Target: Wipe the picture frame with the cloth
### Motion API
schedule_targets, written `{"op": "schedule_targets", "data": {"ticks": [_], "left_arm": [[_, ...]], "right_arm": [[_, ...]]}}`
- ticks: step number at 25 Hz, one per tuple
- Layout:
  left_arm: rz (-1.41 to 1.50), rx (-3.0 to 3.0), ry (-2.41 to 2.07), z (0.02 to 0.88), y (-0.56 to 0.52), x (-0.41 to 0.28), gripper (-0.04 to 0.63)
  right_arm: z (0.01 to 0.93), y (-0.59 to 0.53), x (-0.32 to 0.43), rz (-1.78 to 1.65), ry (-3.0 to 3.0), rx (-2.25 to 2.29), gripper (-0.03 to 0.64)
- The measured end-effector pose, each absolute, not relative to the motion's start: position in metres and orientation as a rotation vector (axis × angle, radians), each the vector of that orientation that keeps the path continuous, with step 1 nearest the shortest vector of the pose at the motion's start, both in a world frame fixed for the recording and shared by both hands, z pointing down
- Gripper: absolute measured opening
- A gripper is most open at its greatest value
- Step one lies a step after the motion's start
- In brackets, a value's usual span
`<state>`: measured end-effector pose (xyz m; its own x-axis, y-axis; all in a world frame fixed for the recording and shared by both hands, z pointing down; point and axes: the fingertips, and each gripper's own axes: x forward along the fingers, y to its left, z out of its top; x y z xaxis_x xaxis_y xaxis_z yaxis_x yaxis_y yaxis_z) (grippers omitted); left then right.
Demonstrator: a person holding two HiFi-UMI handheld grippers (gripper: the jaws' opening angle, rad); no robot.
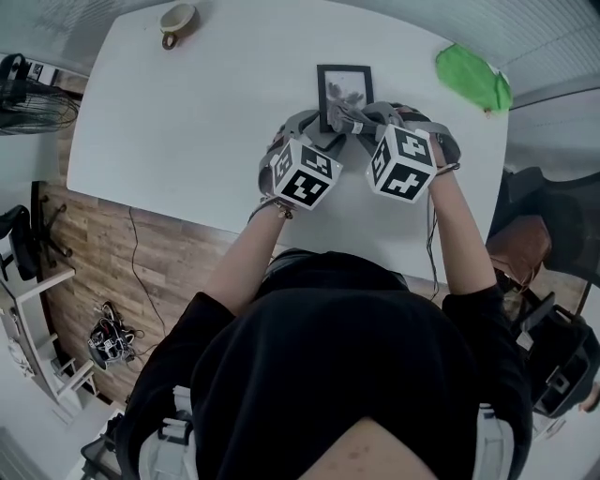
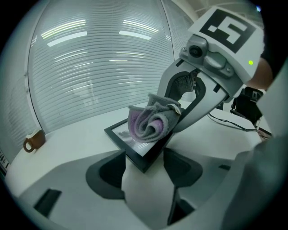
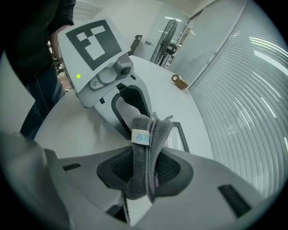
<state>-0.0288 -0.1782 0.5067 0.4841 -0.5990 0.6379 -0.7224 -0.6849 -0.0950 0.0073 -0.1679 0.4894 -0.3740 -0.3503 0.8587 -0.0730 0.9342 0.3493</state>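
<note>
Left gripper (image 2: 144, 173) is clamped on the near corner of the picture frame (image 2: 135, 157), likely pinning it so it won't slide on the white table (image 1: 187, 122); right gripper (image 3: 144, 175) is closed tight on the folded grey cloth (image 3: 146, 143), wad poking past the jaws so fabric, not plastic, meets the glass; cloth sits on the frame's near part, frame lying mid-table just beyond both grippers; farther off, small brown cup (image 1: 177, 19) and green item (image 1: 473, 77), well apart from the work

Table (image 1: 187, 131) w/ room both sides of frame (image 1: 344, 94); only mug (image 1: 177, 21) far-L, green item (image 1: 473, 77) far-R.
</note>
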Motion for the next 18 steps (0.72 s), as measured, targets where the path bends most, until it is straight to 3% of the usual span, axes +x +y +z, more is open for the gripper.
{"op": "schedule_targets", "data": {"ticks": [8,18], "left_arm": [[0.996,2.589,-1.169,0.5,-0.17,-0.035,0.267],[0.803,2.665,-1.223,0.458,-0.161,-0.045,0.267]], "right_arm": [[0.474,-0.162,0.014,-0.226,-2.084,0.57,0.112],[0.437,-0.16,0.008,-0.17,-2.265,0.878,0.112]]}}
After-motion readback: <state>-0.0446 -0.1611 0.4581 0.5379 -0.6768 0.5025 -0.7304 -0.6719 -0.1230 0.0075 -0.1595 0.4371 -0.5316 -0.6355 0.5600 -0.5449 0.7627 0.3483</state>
